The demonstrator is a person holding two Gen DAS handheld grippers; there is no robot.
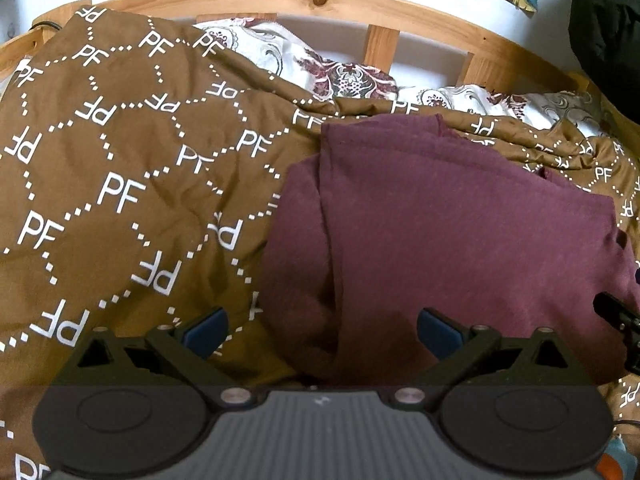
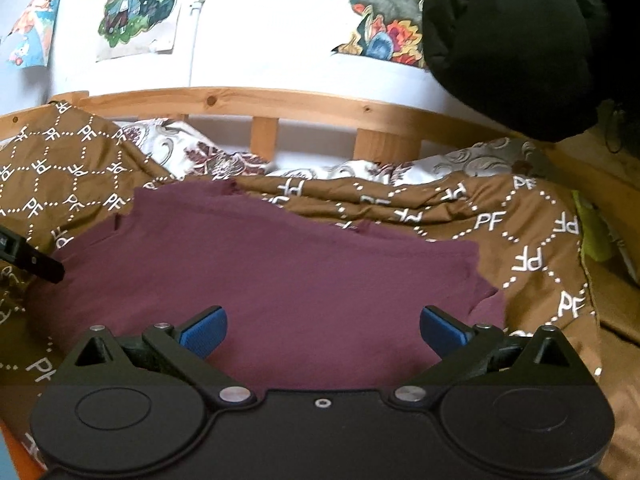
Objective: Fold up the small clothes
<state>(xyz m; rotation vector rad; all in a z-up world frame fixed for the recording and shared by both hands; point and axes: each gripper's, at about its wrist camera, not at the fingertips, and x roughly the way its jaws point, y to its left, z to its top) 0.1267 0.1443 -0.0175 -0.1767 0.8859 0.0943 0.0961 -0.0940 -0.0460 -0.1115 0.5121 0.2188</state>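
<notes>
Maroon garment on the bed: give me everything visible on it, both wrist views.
The maroon knit-looking fabric garment lies flat on the brown quilted bedcover with white PF lettering, folded over itself: a long fold edge runs down its left part in the left wrist view, with a layer beneath. The far edge looks uneven and the right edge stepped. The surface is mostly smooth. The left gripper and right gripper hover at its near edge with jaws open, gripping nothing.
</notes>
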